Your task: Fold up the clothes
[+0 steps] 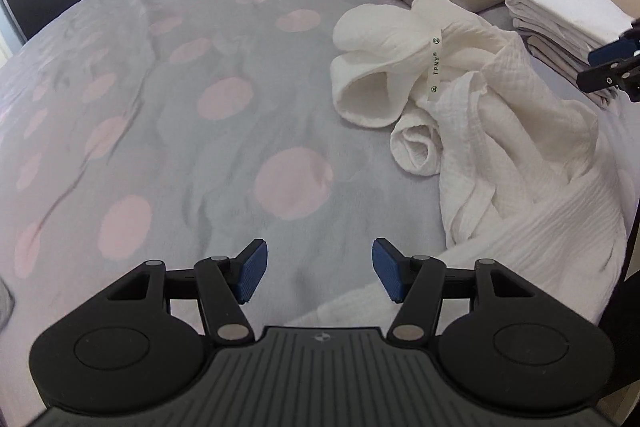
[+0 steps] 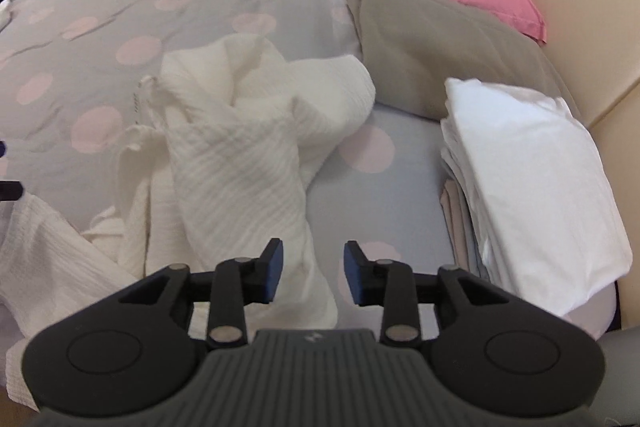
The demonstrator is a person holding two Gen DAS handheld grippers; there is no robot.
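In the left view alone, a label (image 1: 435,63) tags the crumpled garment (image 1: 480,115).

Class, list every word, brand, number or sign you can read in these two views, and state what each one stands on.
"TPNY®": printed along the narrow white tag on the crumpled white garment; it can be read only in the left wrist view.
Small round symbols at both ends of that tag: too small to read.
Small emblem on the left gripper body: a sign, not text.
Emblem on the right gripper body: too blurred to read.
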